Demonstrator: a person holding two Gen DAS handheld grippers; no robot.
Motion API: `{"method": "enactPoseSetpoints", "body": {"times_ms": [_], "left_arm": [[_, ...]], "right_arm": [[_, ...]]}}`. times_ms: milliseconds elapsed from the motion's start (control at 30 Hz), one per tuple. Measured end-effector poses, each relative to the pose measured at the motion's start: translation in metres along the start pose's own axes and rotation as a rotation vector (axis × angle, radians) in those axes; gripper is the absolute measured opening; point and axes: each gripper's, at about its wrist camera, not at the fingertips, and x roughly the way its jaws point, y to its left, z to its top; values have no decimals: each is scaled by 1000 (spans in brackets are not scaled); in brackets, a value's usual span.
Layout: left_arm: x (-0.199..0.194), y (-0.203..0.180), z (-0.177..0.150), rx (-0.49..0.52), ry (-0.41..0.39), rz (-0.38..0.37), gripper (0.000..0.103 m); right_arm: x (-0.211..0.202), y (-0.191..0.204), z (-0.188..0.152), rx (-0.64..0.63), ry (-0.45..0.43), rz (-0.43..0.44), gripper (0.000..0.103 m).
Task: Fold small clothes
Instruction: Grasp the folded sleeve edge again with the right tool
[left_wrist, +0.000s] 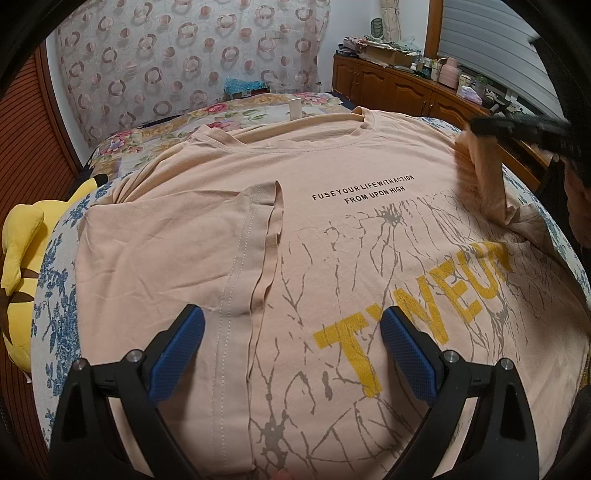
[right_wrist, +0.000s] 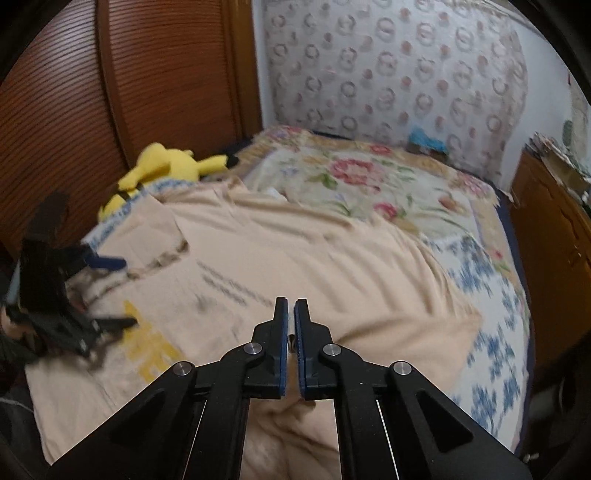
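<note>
One peach t-shirt (left_wrist: 332, 229) is spread on the bed (right_wrist: 491, 295), its left sleeve (left_wrist: 177, 258) already folded in. If the right gripper (right_wrist: 290, 306), pinched on the raised right sleeve (left_wrist: 480, 177), is pulled carelessly, wrinkles could be dragged in. The left gripper (left_wrist: 291, 325) is held open, empty.
</note>
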Motion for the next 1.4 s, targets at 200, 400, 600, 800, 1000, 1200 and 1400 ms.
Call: {"method": "enactPoseSetpoints", "body": {"times_ms": [200, 400, 600, 800, 1000, 1200, 1400], "left_arm": [[0, 1, 0, 0, 0, 0, 97], [0, 1, 0, 0, 1, 0, 97], [0, 1, 0, 0, 1, 0, 97], [0, 2, 0, 0, 0, 0, 97], [0, 2, 0, 0, 0, 0, 98], [0, 2, 0, -1, 1, -1, 98], [0, 1, 0, 0, 0, 0, 98]], "right_arm": [[11, 5, 25, 30, -43, 16, 33], [-7, -6, 5, 34, -49, -65, 42], [-27, -28, -47, 96, 31, -133, 42], [-40, -35, -91, 162, 80, -163, 42], [-45, -22, -111, 160, 75, -150, 35], [-46, -10, -116, 138, 63, -163, 23], [-52, 2, -117, 105, 35, -111, 7]]}}
